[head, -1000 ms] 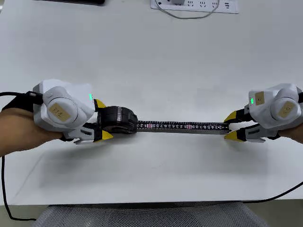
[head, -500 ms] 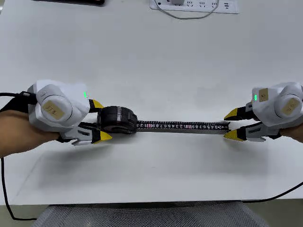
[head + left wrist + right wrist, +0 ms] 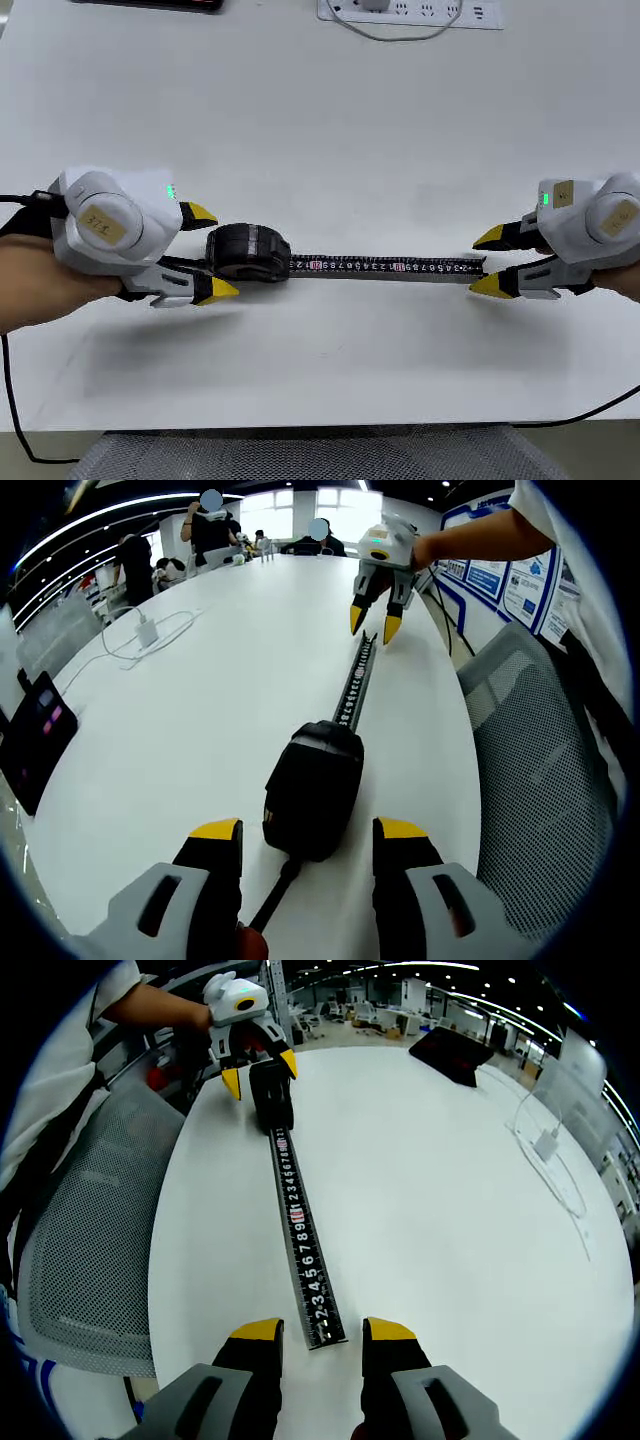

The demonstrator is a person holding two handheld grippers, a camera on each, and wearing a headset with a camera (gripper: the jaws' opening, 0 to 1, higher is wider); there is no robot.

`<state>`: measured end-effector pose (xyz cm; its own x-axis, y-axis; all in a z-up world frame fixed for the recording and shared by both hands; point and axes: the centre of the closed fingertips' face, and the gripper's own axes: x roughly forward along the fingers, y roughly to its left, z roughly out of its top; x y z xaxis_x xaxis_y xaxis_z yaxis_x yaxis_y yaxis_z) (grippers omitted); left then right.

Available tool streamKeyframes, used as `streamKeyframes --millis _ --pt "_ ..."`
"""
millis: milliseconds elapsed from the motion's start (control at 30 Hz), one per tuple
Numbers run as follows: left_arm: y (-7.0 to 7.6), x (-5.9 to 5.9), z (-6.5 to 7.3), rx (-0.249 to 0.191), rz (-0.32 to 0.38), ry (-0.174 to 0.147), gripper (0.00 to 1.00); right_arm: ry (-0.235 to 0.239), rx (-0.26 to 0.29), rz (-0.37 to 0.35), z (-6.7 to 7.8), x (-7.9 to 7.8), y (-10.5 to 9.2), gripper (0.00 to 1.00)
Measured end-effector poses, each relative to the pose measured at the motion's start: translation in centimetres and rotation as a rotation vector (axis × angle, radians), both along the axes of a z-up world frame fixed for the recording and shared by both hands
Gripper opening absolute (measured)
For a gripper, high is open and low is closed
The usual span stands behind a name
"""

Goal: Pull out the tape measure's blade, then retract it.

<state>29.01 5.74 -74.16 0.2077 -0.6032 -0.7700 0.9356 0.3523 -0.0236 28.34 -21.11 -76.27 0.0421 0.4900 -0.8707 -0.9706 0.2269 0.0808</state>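
The left claw (image 3: 215,251) is sitting released, its jaws flanking the rear of the black tape measure (image 3: 250,252) without clamping it. The case is lying on the white tabletop (image 3: 330,130), its blade (image 3: 385,266) stretching to the right claw (image 3: 485,263), likewise released, jaws straddling the blade's tip. A power strip (image 3: 410,10) is lying farther back.

A black tape measure (image 3: 248,252) sits upright on a white table (image 3: 330,130), its dark blade (image 3: 385,266) drawn out straight and lying flat along the surface, white numerals and red marks facing up.
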Motion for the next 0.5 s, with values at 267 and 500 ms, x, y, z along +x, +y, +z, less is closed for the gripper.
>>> streamKeyframes --millis 267,500 --pt "0.3 0.3 0.7 -0.039 0.074 0.003 0.54 -0.017 0.047 -0.070 0.5 0.1 0.9 0.35" --pt "0.7 0.3 0.9 -0.065 0.130 0.006 0.59 -0.046 0.096 -0.145 1.1 0.4 1.5 0.44"
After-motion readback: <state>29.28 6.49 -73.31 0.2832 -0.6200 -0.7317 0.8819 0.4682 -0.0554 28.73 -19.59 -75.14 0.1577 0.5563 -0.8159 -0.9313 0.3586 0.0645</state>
